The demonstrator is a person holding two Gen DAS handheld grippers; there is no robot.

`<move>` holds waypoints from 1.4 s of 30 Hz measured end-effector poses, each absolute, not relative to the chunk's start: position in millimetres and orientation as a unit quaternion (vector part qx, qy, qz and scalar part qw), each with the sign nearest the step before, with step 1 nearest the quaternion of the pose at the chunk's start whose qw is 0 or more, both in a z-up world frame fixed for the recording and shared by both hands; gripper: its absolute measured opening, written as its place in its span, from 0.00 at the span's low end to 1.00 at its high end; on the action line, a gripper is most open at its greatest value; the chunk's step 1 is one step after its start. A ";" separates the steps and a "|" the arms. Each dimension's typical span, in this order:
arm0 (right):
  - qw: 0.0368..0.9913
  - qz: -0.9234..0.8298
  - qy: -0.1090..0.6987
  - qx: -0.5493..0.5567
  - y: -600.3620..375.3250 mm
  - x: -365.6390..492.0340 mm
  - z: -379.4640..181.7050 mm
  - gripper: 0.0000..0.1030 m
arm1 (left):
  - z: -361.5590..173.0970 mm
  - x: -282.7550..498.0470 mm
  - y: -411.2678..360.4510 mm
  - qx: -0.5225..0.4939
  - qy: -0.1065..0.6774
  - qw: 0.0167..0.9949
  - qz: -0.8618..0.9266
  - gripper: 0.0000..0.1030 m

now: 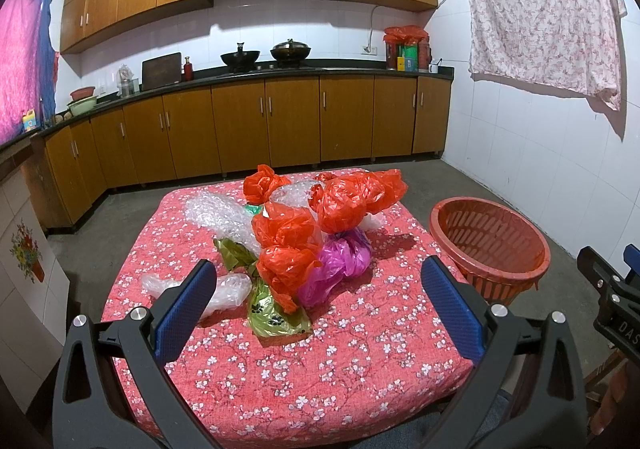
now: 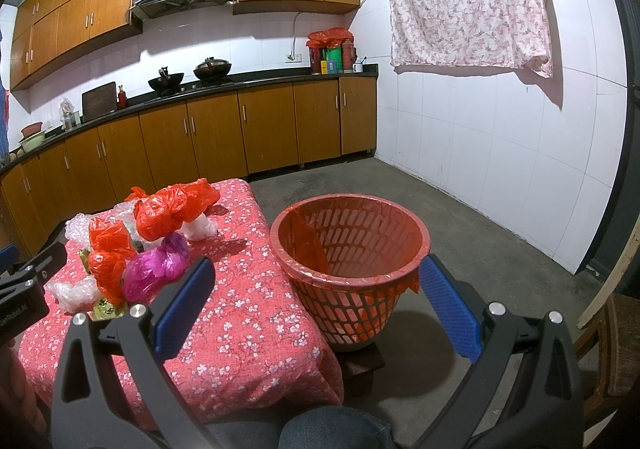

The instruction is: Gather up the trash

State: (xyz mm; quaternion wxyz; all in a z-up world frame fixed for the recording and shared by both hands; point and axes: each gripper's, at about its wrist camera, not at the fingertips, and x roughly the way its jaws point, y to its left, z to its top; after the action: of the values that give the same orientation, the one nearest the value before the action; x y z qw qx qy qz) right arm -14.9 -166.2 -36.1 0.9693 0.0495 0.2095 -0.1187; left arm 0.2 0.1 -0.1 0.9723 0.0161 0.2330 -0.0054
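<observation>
Both grippers' fingers spread and empty, left gripper point(image 1: 320, 291) facing crumpled bags point(image 1: 308, 233), right gripper point(image 2: 318, 291) facing basket point(image 2: 348, 209)

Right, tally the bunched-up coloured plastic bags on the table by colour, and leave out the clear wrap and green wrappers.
Red bags: 4
Pink bag: 1
Total: 5
A small red scrap at the far side of the pile may be part of one of the four; I cannot tell.
</observation>
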 end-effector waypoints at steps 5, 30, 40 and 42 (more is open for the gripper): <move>0.969 -0.119 0.210 0.049 -166.4 -14.9 -36.5 0.96 | -0.2 0.2 0.2 0.016 0.233 0.972 -0.006 0.98; 0.963 -0.115 0.234 0.062 -169.4 0.0 -57.0 0.96 | -31.7 3.8 54.7 -0.005 0.264 0.963 0.060 0.98; 0.965 -0.084 0.246 0.033 -141.3 31.7 -64.3 0.96 | -50.2 18.8 125.7 -0.027 0.283 0.949 0.136 0.98; 0.966 -0.076 0.245 0.024 -133.0 38.9 -64.8 0.96 | -53.6 25.5 128.4 -0.023 0.285 0.948 0.142 0.98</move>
State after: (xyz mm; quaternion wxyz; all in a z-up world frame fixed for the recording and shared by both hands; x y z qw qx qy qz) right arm 38.9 -133.0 -64.8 0.9662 0.0241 0.2451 -0.0763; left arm 25.5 128.4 -53.6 0.9478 -0.0234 0.2845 0.1421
